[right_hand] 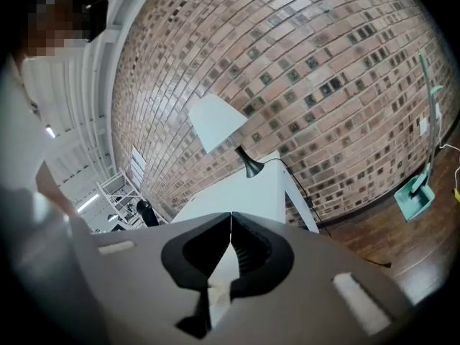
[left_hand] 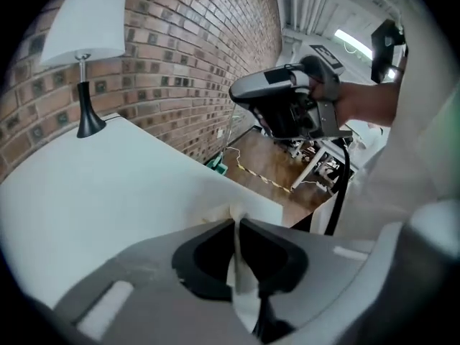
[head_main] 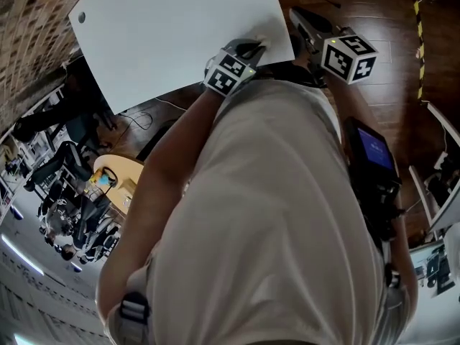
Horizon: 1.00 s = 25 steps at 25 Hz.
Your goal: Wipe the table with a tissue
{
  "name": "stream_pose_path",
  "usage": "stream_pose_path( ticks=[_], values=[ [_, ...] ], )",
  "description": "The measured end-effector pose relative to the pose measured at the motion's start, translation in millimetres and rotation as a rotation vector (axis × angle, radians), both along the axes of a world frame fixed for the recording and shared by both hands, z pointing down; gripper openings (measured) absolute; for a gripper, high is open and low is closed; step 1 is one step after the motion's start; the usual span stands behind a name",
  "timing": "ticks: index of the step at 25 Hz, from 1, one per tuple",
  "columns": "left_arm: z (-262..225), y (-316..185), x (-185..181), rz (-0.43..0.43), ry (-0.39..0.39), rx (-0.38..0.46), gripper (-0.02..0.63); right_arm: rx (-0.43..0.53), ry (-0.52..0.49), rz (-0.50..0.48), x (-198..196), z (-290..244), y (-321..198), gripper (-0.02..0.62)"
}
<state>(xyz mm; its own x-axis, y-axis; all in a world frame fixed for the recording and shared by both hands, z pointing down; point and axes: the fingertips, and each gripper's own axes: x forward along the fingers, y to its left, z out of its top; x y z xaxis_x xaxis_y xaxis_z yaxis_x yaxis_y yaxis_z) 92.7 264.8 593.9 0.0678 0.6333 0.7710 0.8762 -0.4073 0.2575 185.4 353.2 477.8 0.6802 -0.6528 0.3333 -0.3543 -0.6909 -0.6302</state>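
The white table point(head_main: 180, 27) fills the top of the head view. My left gripper point(head_main: 253, 47) rests low at the table's near right corner, shut on a crumpled white tissue point(head_main: 263, 42). In the left gripper view the tissue point(left_hand: 214, 212) sticks out from between the closed jaws of the left gripper point(left_hand: 236, 218), against the tabletop point(left_hand: 108, 192). My right gripper point(head_main: 296, 14) hangs just off the table's right edge, above the floor. In its own view the right gripper point(right_hand: 231, 215) has its jaw tips touching. A pale strip shows in the gap behind them; I cannot tell what it is.
A lamp point(left_hand: 85, 42) with a white shade and black stem stands at the table's far end by the brick wall point(right_hand: 323, 63). Wooden floor point(head_main: 388, 20) lies to the right, with a yellow-black cable point(head_main: 419, 27) and a teal dustpan point(right_hand: 413, 192). A round wooden table point(head_main: 118, 175) stands further left.
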Motion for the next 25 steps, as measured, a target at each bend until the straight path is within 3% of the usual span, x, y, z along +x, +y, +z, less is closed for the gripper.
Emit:
stream_pose_path(
  ticks=[3,10,13,18,21,25],
  values=[
    [-15,-24,13,-0.106,0.038,-0.059,0.025,-0.027,0.032,-0.034,0,-7,-19,0.009],
    [-66,-112,34,-0.458,0.130,-0.223,0.025,-0.093,0.114,-0.200,-17,-22,-82,0.009],
    [-82,-158,24,-0.587,0.157,-0.308,0.025,-0.141,0.167,-0.285,-35,-31,-117,0.009],
    [-126,-256,13,-0.744,0.283,-0.381,0.025,-0.186,0.253,-0.424,-53,-49,-210,0.009],
    [-135,-273,10,-0.818,0.307,-0.410,0.025,-0.195,0.278,-0.496,-54,-62,-236,0.009],
    [-137,-300,-14,-0.849,0.333,-0.456,0.025,-0.207,0.340,-0.563,-78,-85,-284,0.009]
  ],
)
